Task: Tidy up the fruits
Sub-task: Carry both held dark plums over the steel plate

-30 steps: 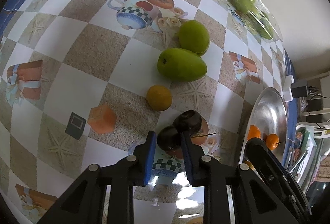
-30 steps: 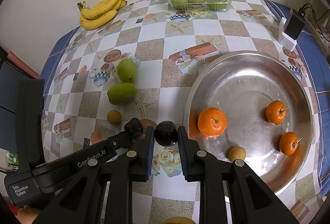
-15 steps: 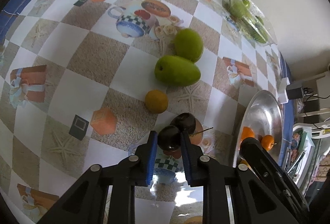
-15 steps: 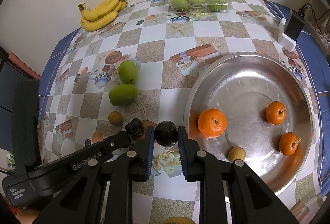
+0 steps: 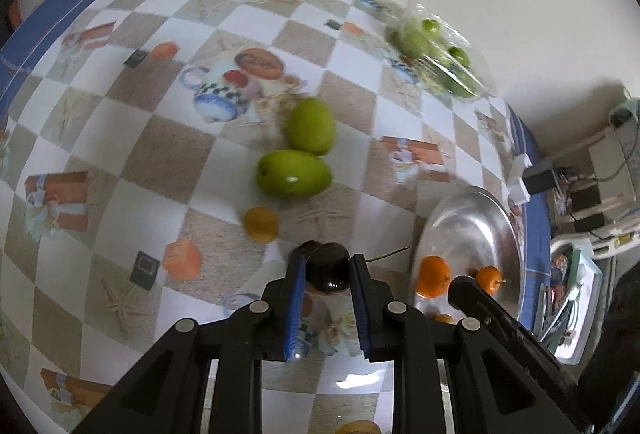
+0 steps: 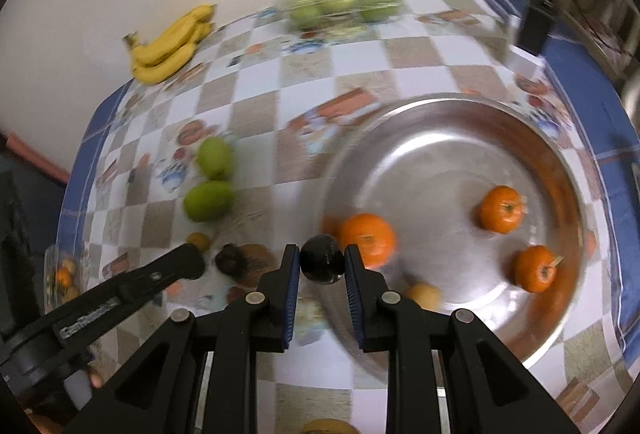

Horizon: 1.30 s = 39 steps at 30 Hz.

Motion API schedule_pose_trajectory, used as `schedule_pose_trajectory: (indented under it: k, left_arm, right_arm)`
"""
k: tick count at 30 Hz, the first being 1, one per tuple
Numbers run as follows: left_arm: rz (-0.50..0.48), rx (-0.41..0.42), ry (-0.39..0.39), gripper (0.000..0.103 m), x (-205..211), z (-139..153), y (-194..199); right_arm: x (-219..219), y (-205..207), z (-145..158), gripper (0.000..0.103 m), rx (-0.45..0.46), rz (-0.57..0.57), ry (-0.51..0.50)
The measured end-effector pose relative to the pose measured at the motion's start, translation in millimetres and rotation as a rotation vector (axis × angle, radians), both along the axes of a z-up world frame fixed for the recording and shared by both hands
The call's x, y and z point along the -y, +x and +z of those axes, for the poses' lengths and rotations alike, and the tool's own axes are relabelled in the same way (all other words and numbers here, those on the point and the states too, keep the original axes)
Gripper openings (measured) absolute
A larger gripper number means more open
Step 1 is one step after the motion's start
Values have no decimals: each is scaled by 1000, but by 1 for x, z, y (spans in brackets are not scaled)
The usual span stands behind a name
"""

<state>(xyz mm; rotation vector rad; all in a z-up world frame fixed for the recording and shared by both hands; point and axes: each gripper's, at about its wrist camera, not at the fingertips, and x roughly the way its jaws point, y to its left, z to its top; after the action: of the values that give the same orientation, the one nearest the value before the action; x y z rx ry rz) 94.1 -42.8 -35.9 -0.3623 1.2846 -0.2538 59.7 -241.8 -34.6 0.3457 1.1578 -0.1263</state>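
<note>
1. Nearest me, the right gripper [image 6: 322,266] jaws clench a dark plum [image 6: 322,265] over the near rim of the steel tray [image 6: 440,138].
2. Left of the tray, my left gripper [image 5: 326,272] clamps a second plum [image 5: 328,268].
3. Beyond, green mangoes [image 5: 294,174] on the counter [image 5: 168,138]: smooth fruit could slip, I judge, and roll off.

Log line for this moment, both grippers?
left gripper: shut on dark round plum | right gripper: shut on second dark plum | round steel tray: three oranges
</note>
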Motion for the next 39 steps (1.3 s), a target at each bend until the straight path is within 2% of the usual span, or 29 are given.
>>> schedule_pose_trajectory:
  k: [6, 11, 20, 28, 39]
  left_arm:
    - [-105, 46, -4, 24, 34, 10, -4]
    - [-222, 79, 15, 24, 74, 16, -12]
    - [-346, 55, 75, 25, 119, 4, -28]
    - [-370, 14, 110, 25, 128, -11, -31]
    - [-371, -3, 116, 27, 130, -16, -31]
  right_arm:
    - [40, -9, 3, 24, 13, -106, 21]
    - [58, -11, 7, 24, 34, -149, 15]
    - [74, -18, -8, 24, -26, -189, 32]
    - [82, -21, -33, 24, -109, -213, 54]
    - [85, -21, -39, 24, -139, -233, 41]
